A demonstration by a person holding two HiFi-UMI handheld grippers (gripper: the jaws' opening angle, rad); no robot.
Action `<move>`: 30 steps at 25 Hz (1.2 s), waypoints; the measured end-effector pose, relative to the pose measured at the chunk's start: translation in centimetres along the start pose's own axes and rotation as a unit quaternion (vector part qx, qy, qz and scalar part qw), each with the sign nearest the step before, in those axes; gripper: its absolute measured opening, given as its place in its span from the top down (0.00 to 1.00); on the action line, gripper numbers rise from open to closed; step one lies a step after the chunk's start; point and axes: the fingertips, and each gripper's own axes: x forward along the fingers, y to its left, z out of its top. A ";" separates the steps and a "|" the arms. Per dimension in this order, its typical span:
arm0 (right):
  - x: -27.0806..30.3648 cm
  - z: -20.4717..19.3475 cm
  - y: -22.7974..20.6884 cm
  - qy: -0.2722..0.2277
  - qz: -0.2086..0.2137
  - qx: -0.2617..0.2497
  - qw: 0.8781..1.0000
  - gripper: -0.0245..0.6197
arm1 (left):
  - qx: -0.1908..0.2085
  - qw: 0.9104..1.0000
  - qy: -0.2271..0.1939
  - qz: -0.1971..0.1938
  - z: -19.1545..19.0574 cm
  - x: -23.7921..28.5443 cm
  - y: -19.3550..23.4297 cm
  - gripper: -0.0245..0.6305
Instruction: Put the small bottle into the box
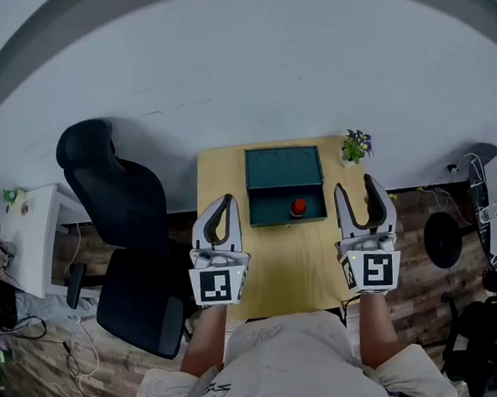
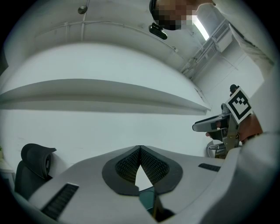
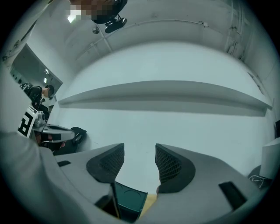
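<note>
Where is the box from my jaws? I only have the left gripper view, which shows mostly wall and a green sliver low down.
Observer: In the head view the green box lies open on the wooden table, ahead of the left gripper and to its right.
Operator: Anything in it?
Observer: A small red thing sits in the box's nearer half. I cannot tell whether it is the bottle.
Operator: And the right gripper?
Observer: The right gripper is to the right of the box. Its own view shows the jaws apart with nothing between them.
</note>
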 end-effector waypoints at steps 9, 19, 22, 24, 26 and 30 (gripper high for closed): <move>-0.2 -0.4 0.1 0.008 -0.006 -0.003 1.000 0.60 | 0.006 1.000 -0.003 -0.001 0.1 -0.2 0.4 0.95; -0.2 -0.7 0.3 0.013 -0.004 -0.010 1.000 0.60 | 0.004 1.000 0.001 -0.002 -0.2 -0.3 0.4 0.95; -0.4 -0.7 0.1 0.008 -0.015 -0.015 1.000 0.64 | 0.005 1.000 0.002 -0.002 -0.2 -0.3 0.4 0.95; -0.5 -0.6 0.1 0.006 -0.019 -0.015 1.000 0.68 | 0.001 1.000 0.004 -0.002 -0.3 -0.3 0.3 0.95; -0.5 -0.8 0.0 0.008 -0.021 -0.011 1.000 0.73 | -0.003 1.000 0.000 -0.002 -0.3 -0.2 0.2 0.95; -0.7 -0.8 0.0 0.005 -0.021 -0.008 1.000 0.84 | -0.004 1.000 -0.003 -0.004 -0.4 -0.2 0.0 0.95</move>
